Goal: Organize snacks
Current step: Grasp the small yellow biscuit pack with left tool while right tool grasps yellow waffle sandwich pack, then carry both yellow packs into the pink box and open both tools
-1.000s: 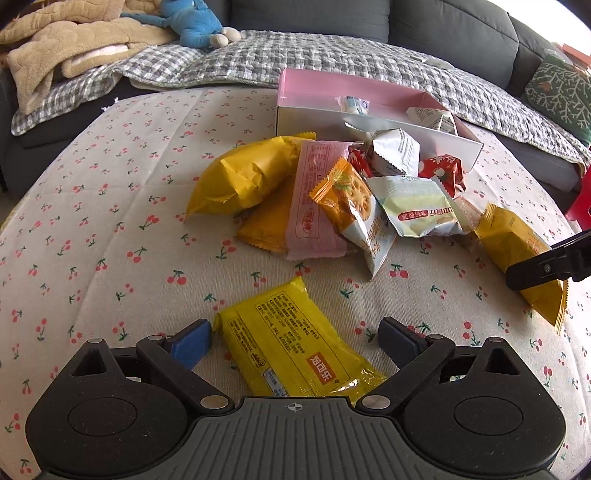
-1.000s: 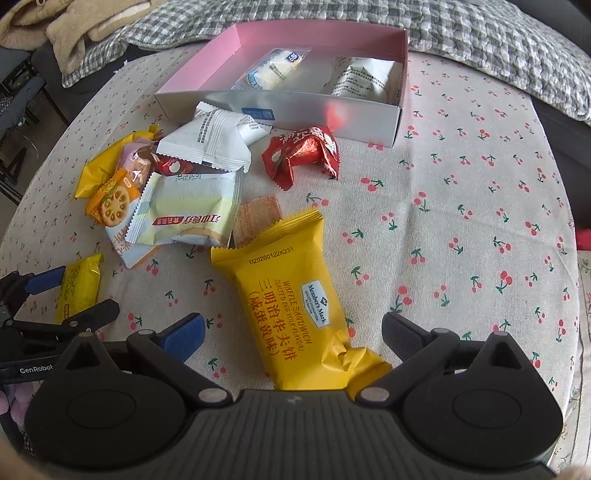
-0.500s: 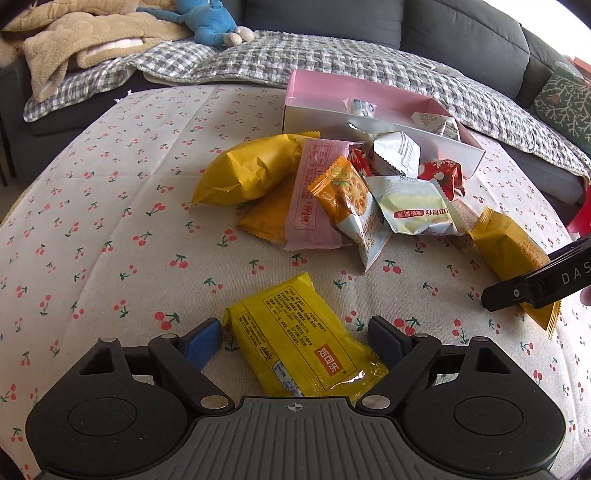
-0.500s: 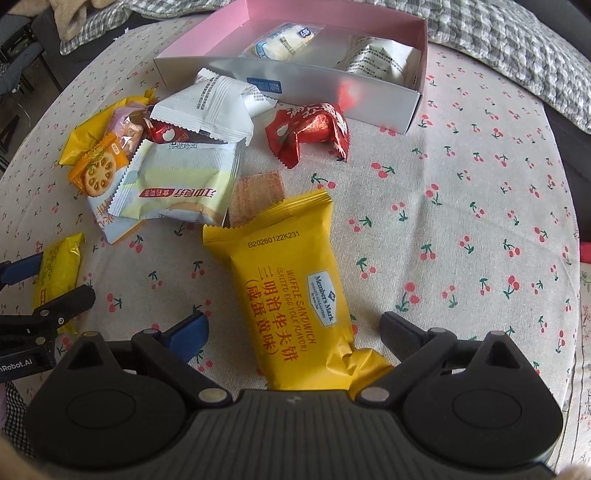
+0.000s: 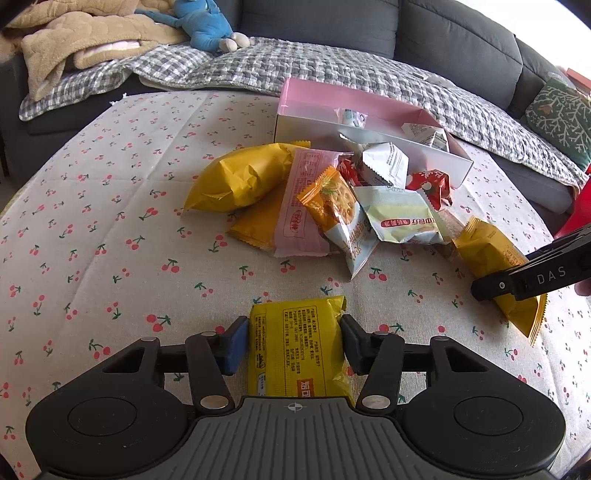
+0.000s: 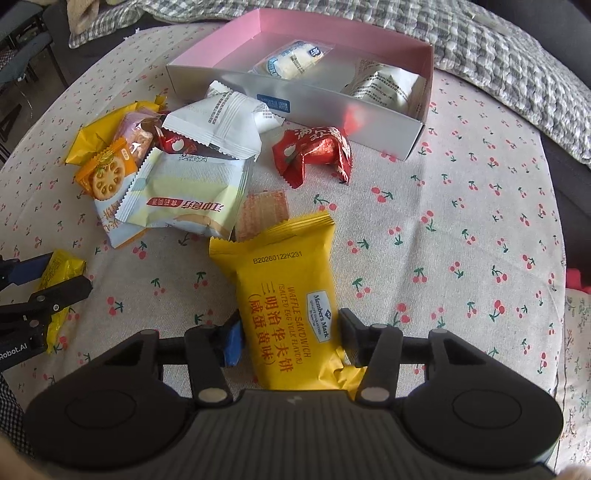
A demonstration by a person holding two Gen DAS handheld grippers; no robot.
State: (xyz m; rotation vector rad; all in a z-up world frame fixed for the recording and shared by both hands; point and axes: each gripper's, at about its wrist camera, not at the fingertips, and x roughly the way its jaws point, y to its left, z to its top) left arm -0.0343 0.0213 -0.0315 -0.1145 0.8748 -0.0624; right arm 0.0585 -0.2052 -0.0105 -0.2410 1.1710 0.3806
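Note:
My left gripper (image 5: 293, 332) has its jaws closing, and both pads touch the sides of a small yellow snack packet (image 5: 291, 354) lying on the cherry-print tablecloth (image 5: 110, 240). My right gripper (image 6: 290, 328) is closing too, its pads pressed against a yellow waffle sandwich packet (image 6: 280, 280). In the left wrist view this packet (image 5: 487, 251) lies at the right, under a black finger. Behind both is a pile of mixed snack packets (image 5: 332, 199), and beyond it a pink box (image 6: 332, 33) holding a few white packets.
A red wrapped snack (image 6: 314, 151) lies alone just in front of the box. The table is round, with its edge close on the right. Behind it stands a grey sofa (image 5: 369, 26) with a checked blanket, a blue plush toy (image 5: 207, 22) and a green cushion (image 5: 554, 114).
Both grippers went from wide open to closed onto their packets. The small yellow packet has swung round to lie straight between the left pads. Neither hand shifted much.

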